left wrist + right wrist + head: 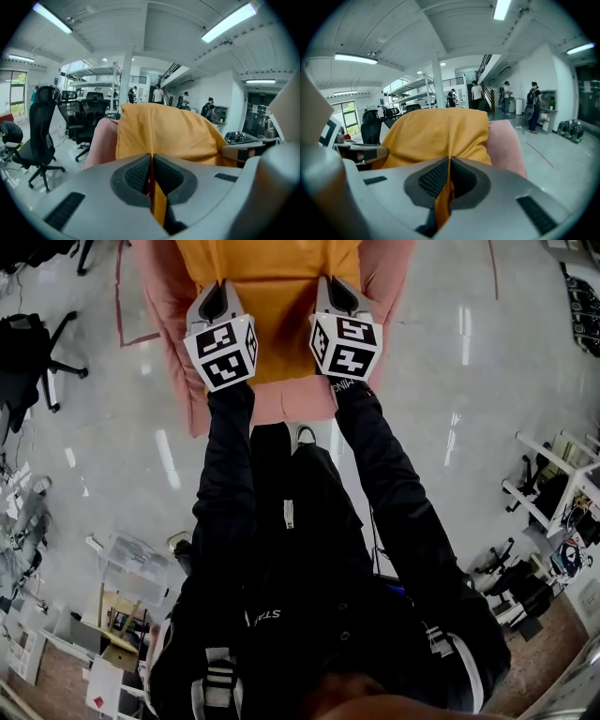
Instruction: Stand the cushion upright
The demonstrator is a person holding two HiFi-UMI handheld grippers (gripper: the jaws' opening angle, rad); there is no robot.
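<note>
The cushion (272, 296) is mustard-yellow, soft and creased. One fold of its near edge is clamped in the left claw (216, 298), another in the right claw (338, 293). Its bulging body spans between them and stands up just ahead of both.

We look down on a glossy pale grey floor (450, 427). In the far middle of it stands a pink padded seat (281, 401), with the orange cushion (272, 296) against it. Just left of the seat we see red tape lines (119, 296) on the floor. A black office chair (28, 357) stands far left and white racks (548, 470) stand at the right.
</note>
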